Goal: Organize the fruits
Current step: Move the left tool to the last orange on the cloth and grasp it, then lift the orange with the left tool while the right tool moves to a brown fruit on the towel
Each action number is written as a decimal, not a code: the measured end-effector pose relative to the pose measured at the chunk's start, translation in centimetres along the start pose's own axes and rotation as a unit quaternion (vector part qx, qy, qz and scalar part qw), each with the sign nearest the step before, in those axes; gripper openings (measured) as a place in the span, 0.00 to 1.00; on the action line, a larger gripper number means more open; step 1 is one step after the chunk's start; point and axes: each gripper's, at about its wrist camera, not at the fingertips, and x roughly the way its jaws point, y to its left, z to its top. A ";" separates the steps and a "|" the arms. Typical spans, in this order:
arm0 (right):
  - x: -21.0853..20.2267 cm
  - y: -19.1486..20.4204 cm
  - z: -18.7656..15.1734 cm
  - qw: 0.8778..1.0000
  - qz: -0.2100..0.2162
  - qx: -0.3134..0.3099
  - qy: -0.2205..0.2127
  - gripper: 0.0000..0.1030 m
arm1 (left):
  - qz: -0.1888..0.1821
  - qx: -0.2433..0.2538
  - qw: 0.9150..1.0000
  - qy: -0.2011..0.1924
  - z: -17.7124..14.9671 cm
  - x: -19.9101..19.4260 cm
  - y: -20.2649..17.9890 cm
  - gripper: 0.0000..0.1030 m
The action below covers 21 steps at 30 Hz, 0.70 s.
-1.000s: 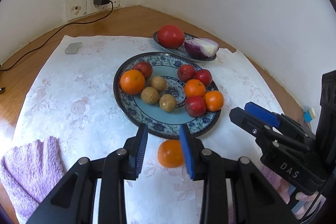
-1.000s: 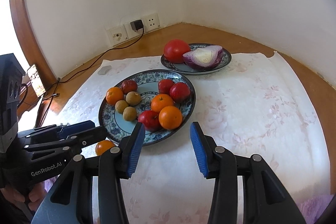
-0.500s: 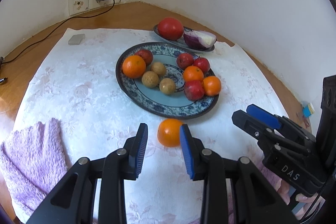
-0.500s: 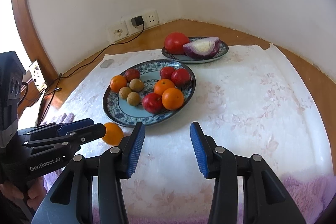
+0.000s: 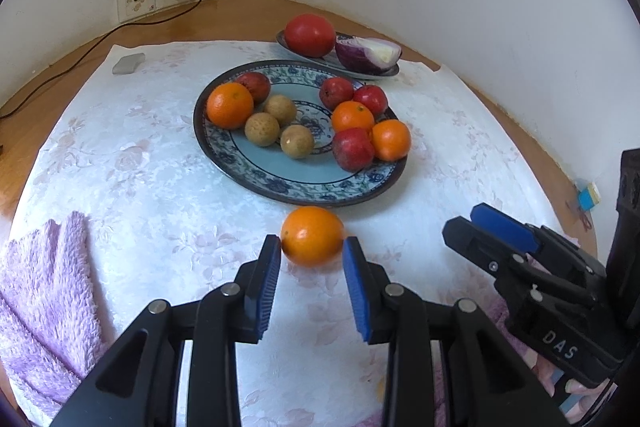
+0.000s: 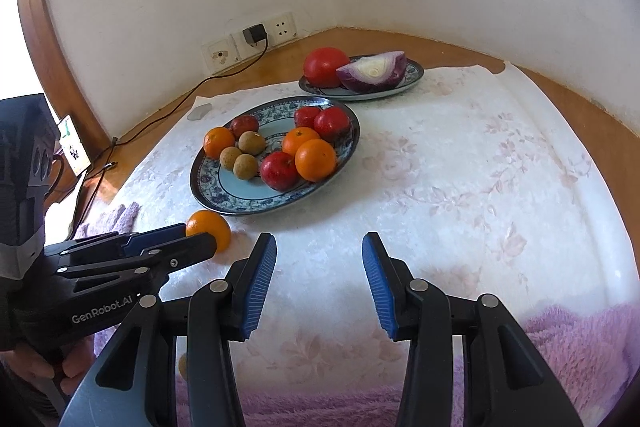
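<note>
Left tongs (image 5: 311, 254) bracket the loose orange (image 5: 312, 235) at their tips on the tablecloth (image 5: 160, 187), blue pads at either flank; whether they already pinch it I cannot tell. Right tongs (image 6: 319, 259) are spread and empty. That orange, just short of the blue-patterned plate (image 5: 280, 183) of fruit, should be light, firm and round with waxy skin, so likely to roll; take it across its widest girth. Readable lettering: "DAS" and "GenRobot.AI" on the tong bodies.

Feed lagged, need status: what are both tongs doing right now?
Left tongs: open around the loose orange, not clamped.
Right tongs: open, holding nothing.
</note>
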 end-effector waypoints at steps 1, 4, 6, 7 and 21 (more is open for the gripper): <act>0.0 -0.1 -0.1 1.000 0.000 0.002 0.001 0.45 | 0.003 0.001 1.000 0.000 0.0 0.1 -0.1 0.34; 0.0 -0.5 -0.4 1.000 0.000 0.006 0.004 0.45 | 0.004 -0.002 1.000 0.000 0.1 0.3 0.0 0.35; 0.1 -0.8 -0.6 1.000 0.001 0.010 0.006 0.45 | 0.003 -0.004 1.000 0.001 0.2 0.5 0.0 0.35; 0.1 -0.9 -0.7 1.000 0.001 0.013 0.007 0.45 | 0.004 -0.004 1.000 0.003 0.2 0.5 -0.1 0.35; 0.2 -1.5 -1.3 0.999 0.008 0.030 0.013 0.45 | 0.010 0.005 1.000 -0.001 -0.1 0.9 -0.4 0.36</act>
